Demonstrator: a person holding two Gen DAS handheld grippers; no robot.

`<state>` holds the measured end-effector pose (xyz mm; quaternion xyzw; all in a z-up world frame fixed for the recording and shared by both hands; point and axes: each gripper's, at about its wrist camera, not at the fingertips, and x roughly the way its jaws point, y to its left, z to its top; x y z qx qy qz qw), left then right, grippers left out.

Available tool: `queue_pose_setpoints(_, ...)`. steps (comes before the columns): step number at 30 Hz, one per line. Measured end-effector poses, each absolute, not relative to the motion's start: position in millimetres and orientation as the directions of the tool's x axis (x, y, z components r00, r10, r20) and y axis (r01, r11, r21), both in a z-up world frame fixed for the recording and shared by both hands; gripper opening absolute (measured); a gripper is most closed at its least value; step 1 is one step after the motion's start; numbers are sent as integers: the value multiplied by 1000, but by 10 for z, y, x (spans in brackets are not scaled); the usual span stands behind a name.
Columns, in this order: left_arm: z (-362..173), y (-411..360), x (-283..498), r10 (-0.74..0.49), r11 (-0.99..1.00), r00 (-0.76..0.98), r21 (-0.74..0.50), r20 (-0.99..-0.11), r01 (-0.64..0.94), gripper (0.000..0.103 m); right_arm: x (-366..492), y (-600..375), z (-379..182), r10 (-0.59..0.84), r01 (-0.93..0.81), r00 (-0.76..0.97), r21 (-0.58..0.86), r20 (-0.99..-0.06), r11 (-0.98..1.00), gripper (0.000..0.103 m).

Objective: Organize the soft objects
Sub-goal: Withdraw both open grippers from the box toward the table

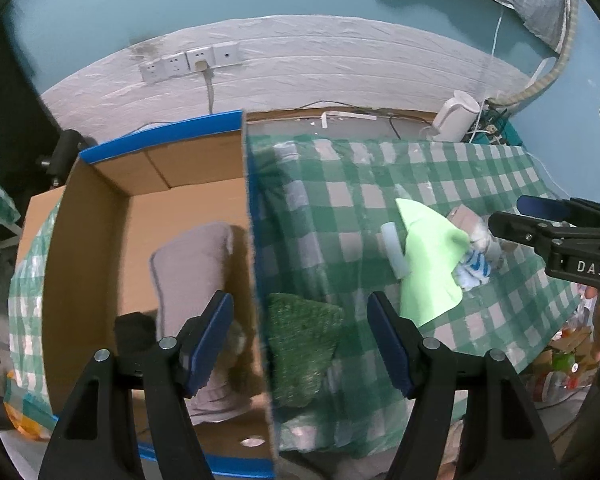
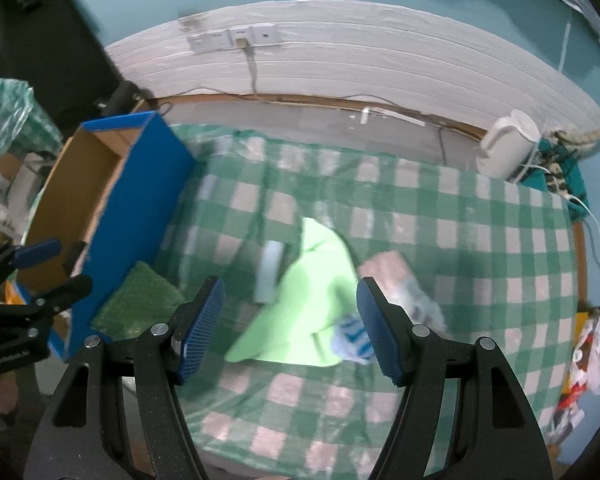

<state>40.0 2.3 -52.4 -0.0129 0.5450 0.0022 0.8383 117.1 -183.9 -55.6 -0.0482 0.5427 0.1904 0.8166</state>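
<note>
A blue-edged cardboard box (image 1: 100,240) stands at the table's left, with a grey cloth (image 1: 192,264) and a dark item (image 1: 134,332) inside. My left gripper (image 1: 300,344) hovers open above the box's right wall, nothing between its fingers. A dark green grass-like mat (image 1: 300,348) lies beside the box on the checked tablecloth (image 1: 340,200). Further right lie a light green cloth (image 2: 308,304), a pale foam block (image 2: 270,276), a blue-striped white sock (image 2: 352,338) and a pinkish sponge (image 2: 384,268). My right gripper (image 2: 290,330) hangs open above the light green cloth.
A white kettle (image 2: 508,148) and a power strip (image 2: 560,176) sit at the back right of the table. Wall sockets (image 1: 188,60) and cables run along the back edge. Clutter (image 2: 588,356) lies off the table's right side.
</note>
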Motion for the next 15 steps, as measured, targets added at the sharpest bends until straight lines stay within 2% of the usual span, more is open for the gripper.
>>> queue_pose_setpoints(15, -816, -413, 699, -17, 1000, 354, -11, -935, 20, 71, 1414, -2525, -962, 205, -242, 310, 132, -928, 961, 69)
